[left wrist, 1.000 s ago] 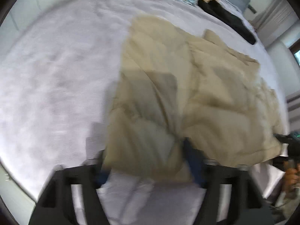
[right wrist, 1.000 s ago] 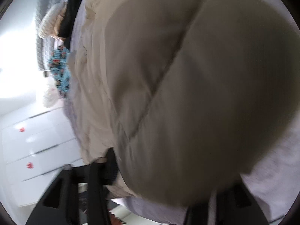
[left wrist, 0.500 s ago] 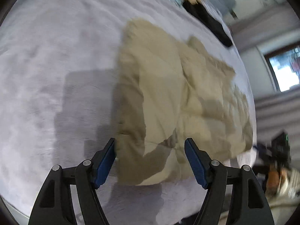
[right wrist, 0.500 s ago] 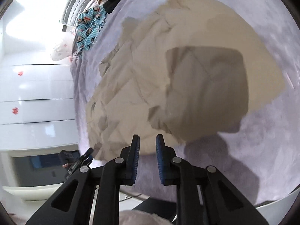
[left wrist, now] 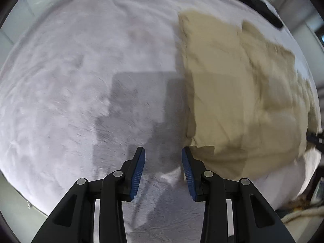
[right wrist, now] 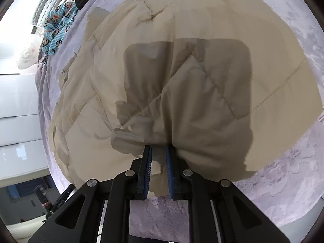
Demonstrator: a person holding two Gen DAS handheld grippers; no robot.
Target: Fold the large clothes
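A large beige quilted garment (left wrist: pixel 239 93) lies spread on a pale lilac bedspread (left wrist: pixel 70 70). In the left wrist view it fills the right half. My left gripper (left wrist: pixel 163 151) is open and empty, over bare bedspread just left of the garment's near left corner. In the right wrist view the garment (right wrist: pixel 182 81) fills most of the frame. My right gripper (right wrist: pixel 158 149) hovers at its near edge, jaws narrowly apart with a gap showing, holding nothing.
A blue patterned cloth (right wrist: pixel 56 30) and a dark garment (left wrist: pixel 253 0) lie at the far end of the bed. White drawer fronts (right wrist: pixel 16 111) stand beside the bed. The bed's near edge (right wrist: pixel 283 212) runs below the right gripper.
My left gripper let go of the garment's corner and swung left off it, jaws narrower than half a second ago. My right gripper released the garment and came close to its near edge.
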